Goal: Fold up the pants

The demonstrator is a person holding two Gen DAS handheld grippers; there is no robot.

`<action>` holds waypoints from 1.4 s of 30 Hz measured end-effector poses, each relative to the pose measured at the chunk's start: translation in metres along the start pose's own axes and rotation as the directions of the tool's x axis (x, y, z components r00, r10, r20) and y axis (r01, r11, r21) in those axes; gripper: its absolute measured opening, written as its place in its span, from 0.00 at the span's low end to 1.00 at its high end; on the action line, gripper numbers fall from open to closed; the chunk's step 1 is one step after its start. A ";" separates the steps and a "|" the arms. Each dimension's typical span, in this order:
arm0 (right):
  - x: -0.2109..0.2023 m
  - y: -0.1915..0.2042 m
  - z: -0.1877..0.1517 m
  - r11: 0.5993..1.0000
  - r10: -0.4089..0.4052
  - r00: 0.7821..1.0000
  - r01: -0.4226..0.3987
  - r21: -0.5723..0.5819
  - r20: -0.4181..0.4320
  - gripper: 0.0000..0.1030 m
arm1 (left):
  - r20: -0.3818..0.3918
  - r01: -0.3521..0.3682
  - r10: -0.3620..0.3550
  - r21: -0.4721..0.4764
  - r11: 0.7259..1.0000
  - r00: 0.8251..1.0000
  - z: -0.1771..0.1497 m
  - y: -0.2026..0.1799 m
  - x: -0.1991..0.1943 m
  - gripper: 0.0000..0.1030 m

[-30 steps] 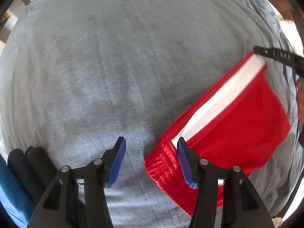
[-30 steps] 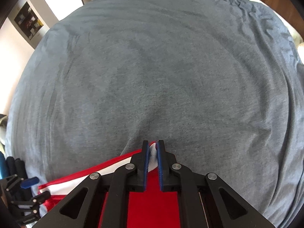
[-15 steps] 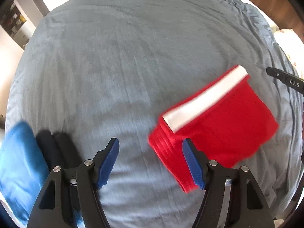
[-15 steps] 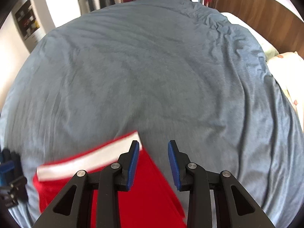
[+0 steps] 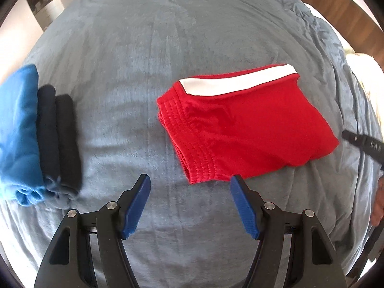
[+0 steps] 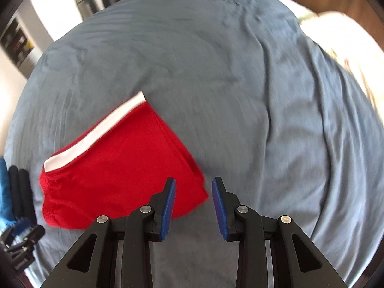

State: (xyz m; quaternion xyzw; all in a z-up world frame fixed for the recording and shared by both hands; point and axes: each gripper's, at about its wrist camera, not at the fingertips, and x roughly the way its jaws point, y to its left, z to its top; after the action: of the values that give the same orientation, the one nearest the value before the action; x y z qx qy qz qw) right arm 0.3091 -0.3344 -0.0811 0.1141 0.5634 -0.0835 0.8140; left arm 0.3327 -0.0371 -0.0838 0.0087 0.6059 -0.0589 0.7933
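Observation:
Red shorts (image 5: 244,129) with a white side stripe lie folded flat on the grey bed cover (image 5: 168,36), waistband toward the left. My left gripper (image 5: 190,192) hangs open above the cover just short of the waistband's near corner, with nothing between its blue pads. In the right wrist view the shorts (image 6: 120,168) lie left of centre. My right gripper (image 6: 194,187) is open over the hem's near corner, clear of the cloth. The right gripper's black tip (image 5: 364,144) shows at the left view's right edge.
A stack of folded garments, blue (image 5: 19,132) and dark navy (image 5: 57,139), sits on the cover's left side. A wooden headboard (image 5: 348,12) and a cream pillow (image 6: 348,48) lie far right. A hand (image 5: 378,204) shows at the right edge.
The right gripper let go of the shorts' hem corner and opened. Both grippers pulled back and up from the shorts, which now lie free. The left jaws widened a little.

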 end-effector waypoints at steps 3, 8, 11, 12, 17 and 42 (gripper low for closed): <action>0.007 -0.005 -0.010 0.999 0.024 0.999 -0.023 0.038 -0.023 0.31 | 0.001 0.001 -0.001 -0.027 1.000 1.000 0.001 0.003 0.006 0.66; 0.017 -0.006 -0.018 0.997 0.041 0.998 -0.038 0.061 -0.044 0.31 | 0.010 0.010 -0.009 -0.055 0.998 1.000 0.008 0.002 0.013 0.66; 0.023 -0.010 -0.018 0.992 0.059 0.997 -0.054 0.110 -0.041 0.31 | 0.003 0.004 -0.003 -0.051 0.999 1.000 0.010 0.000 0.019 0.66; 0.025 -0.012 -0.017 0.990 0.066 0.997 -0.061 0.128 -0.038 0.31 | -0.003 0.004 -0.004 -0.055 0.998 1.000 0.010 -0.001 0.022 0.66; 0.039 -0.018 -0.013 0.982 0.077 0.996 -0.067 0.176 -0.047 0.31 | -0.028 -0.001 0.000 -0.040 0.999 1.000 0.010 -0.006 0.029 0.66; 0.015 -0.031 -0.014 0.717 0.198 0.980 -0.159 -0.678 -0.020 0.31 | 0.017 0.086 -0.097 0.327 0.941 0.995 -0.009 -0.165 0.015 0.66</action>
State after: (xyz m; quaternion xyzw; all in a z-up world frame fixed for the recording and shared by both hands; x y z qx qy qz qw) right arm 0.2933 -0.3604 -0.1033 -0.1379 0.5193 0.2027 0.8187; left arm 0.3109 -0.2010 -0.0910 0.1104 0.5746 -0.1949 0.7872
